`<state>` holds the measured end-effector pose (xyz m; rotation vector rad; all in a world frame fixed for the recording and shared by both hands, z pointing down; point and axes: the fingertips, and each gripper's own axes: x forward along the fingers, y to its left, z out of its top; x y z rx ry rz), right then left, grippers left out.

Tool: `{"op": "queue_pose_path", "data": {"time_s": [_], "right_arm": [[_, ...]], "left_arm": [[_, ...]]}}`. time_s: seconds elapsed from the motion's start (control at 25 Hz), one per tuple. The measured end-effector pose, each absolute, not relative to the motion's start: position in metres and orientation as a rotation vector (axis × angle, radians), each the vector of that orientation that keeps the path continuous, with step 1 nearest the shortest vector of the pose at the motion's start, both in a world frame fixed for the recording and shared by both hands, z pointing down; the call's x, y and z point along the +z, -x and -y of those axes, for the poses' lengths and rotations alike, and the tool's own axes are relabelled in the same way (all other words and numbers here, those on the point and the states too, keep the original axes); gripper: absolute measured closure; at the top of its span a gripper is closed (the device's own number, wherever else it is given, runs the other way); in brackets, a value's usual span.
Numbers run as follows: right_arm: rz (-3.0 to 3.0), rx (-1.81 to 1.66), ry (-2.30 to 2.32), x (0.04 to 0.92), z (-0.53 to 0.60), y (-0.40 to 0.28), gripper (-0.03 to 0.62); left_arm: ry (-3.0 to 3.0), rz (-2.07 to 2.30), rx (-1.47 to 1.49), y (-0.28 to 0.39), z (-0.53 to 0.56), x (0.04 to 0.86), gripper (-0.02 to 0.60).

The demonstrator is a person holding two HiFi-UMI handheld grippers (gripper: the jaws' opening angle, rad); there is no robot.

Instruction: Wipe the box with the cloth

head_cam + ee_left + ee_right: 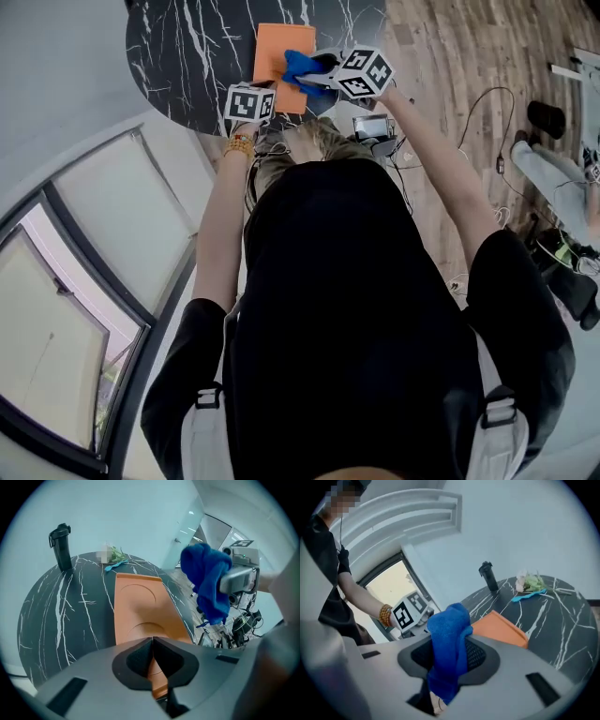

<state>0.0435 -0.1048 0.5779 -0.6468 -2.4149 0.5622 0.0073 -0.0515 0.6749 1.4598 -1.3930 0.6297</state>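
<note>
Head view looks steeply down the person's dark top to a round black table (178,56) veined with white, set on a wooden floor. A flat orange box (272,52) lies on the side of the table nearest the person, and the left gripper view shows shallow round shapes pressed into its top. The left gripper (153,640) points down over the near end of the box with its jaws brought together and nothing clamped between the tips. Orange shows through the gap behind them, and I cannot tell whether the tips touch the box. The right gripper (449,645) is lifted clear of the table, just to the right of the left one, and its jaws are pinched onto a bunched blue cloth (449,620). The cloth hangs in folds from the pads, up in the air by the box's right edge and not resting on it. At the far rim of the table a black bottle (61,545) stands upright. Near it lie a small bundle of green leaves (117,555) and a thin teal item (115,566).
</note>
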Motion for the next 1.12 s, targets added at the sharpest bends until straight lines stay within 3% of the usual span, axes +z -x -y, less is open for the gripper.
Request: {"op": "queue_pose_path", "data": {"time_s": [0.28, 1.12], "right_arm": [[2.473, 0.419, 0.511, 0.58, 0.087, -0.019, 0.494], [2.465, 0.473, 0.276, 0.584, 0.104, -0.014, 0.496]], "left_arm": [[-1.486, 1.38, 0.615, -0.008, 0.049, 0.675, 0.572], [-1.514, 1.328, 0.564, -0.012, 0.05, 0.674, 0.571]]}}
